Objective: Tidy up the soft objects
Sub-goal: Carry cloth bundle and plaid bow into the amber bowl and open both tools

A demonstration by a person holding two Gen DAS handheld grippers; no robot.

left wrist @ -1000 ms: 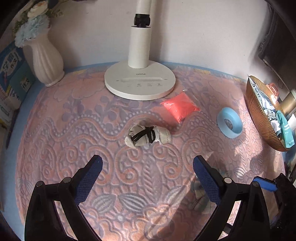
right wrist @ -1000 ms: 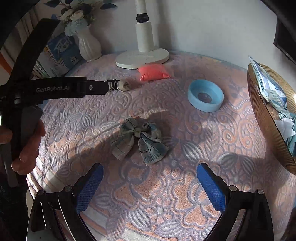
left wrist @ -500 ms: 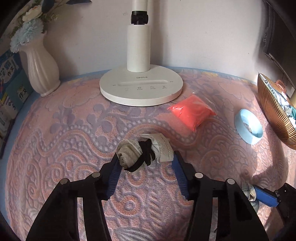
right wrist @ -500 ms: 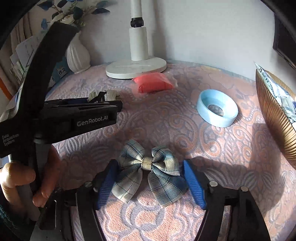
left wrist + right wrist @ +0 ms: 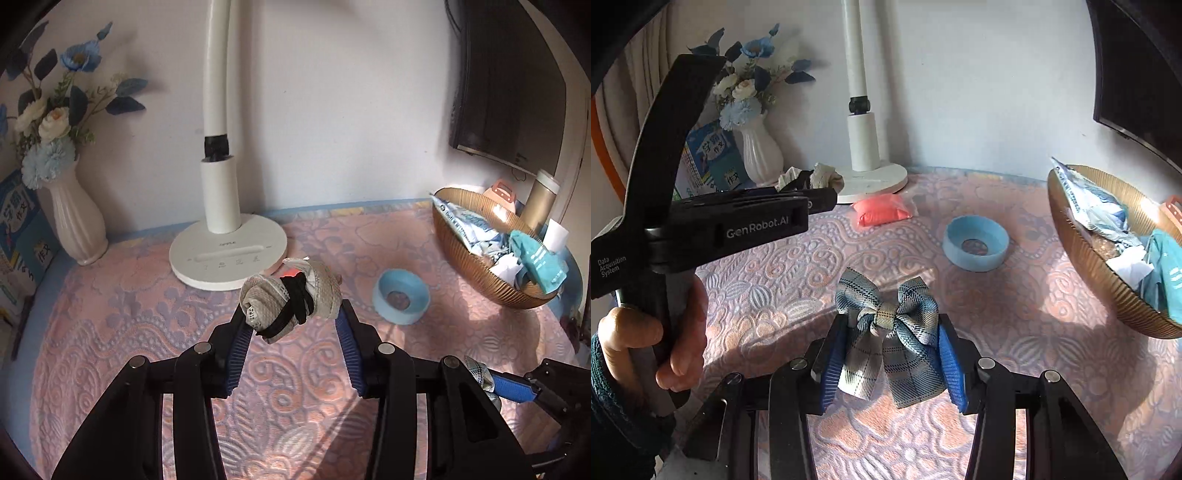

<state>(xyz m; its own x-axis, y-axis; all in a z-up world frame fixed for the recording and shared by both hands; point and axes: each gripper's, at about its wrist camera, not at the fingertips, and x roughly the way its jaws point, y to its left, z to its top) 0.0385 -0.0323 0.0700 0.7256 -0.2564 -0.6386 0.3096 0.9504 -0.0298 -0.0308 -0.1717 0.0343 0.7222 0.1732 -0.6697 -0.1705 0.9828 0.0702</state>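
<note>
Now, left gripper (image 5: pixel 293 326): our jaws partly closed, pinching the lace bundle (image 5: pixel 291 301) above the tabletop (image 5: pixel 110 332).
Right gripper (image 5: pixel 888 363): our jaws closing, clamping the bow (image 5: pixel 890 332).

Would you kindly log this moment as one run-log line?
left gripper: gripping beige lace bundle tied with black band | right gripper: jaws closing on grey-blue plaid fabric bow | both lifted off pink embossed tablecloth
</note>
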